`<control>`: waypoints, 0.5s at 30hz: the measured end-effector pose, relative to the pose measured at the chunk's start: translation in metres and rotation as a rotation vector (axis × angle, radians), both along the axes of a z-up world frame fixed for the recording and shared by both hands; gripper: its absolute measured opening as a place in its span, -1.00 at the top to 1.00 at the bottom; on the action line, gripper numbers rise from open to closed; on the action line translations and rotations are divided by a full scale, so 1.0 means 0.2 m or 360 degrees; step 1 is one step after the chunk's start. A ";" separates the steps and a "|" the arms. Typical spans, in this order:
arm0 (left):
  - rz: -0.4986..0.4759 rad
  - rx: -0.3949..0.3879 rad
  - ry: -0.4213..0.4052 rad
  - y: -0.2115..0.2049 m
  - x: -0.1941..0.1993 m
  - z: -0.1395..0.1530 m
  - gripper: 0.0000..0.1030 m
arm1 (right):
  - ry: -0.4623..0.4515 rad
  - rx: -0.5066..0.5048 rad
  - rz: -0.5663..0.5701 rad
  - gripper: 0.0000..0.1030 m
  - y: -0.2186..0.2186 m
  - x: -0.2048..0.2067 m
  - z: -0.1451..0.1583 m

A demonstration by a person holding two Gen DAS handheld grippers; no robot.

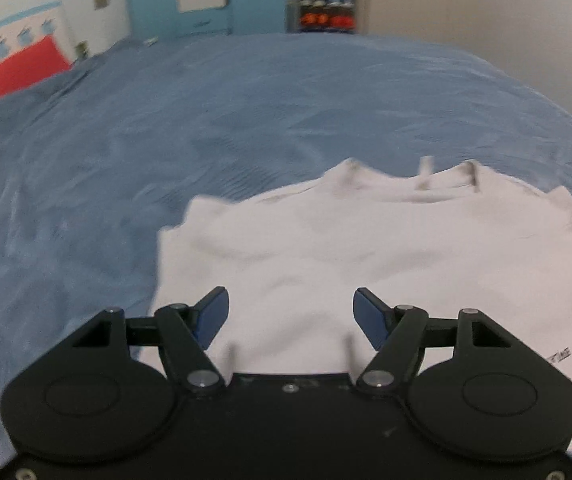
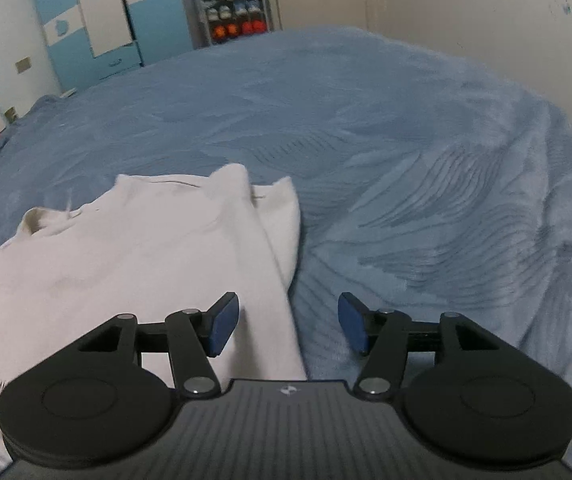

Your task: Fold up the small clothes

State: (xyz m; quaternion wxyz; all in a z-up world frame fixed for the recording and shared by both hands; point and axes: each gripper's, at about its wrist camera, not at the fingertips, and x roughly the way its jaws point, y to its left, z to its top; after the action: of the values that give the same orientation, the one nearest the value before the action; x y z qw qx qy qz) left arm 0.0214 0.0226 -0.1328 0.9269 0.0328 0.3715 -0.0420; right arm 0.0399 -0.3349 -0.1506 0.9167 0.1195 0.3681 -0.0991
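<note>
Both grippers spread wide above a white shirt on the bed.

Left gripper is level over the white shirt, fingers apart, nothing held. Right gripper, also released, straddles the shirt's right edge. Shirt lies on the blue bedspread, sleeves apparently folded in; blur hides detail.

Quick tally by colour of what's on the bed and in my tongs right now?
White: 1, the shirt, lying on the bed.
Blue: 1, the blanket under it.
Held in left tongs: 0, open.
Held in right tongs: 0, open.
Total: 2 things.
</note>
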 end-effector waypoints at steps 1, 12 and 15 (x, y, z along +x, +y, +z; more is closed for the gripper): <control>-0.0019 -0.0012 -0.0010 -0.02 0.01 0.00 -0.37 | -0.0001 0.0021 0.0006 -0.32 0.00 0.00 0.00; 0.0019 0.0071 0.0198 -0.24 0.10 -0.24 -0.39 | -0.0065 0.0263 0.0035 -0.58 -0.03 0.08 -0.12; -0.0070 0.0012 0.0096 -0.34 0.06 -0.10 -0.39 | -0.0070 0.0301 0.0041 -0.49 -0.06 0.05 -0.10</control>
State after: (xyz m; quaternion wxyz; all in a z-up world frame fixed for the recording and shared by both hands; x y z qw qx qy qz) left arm 0.0332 -0.0460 -0.1526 0.9140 0.0434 0.3985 -0.0620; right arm 0.0504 -0.3459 -0.1715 0.9105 0.2030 0.3570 -0.0492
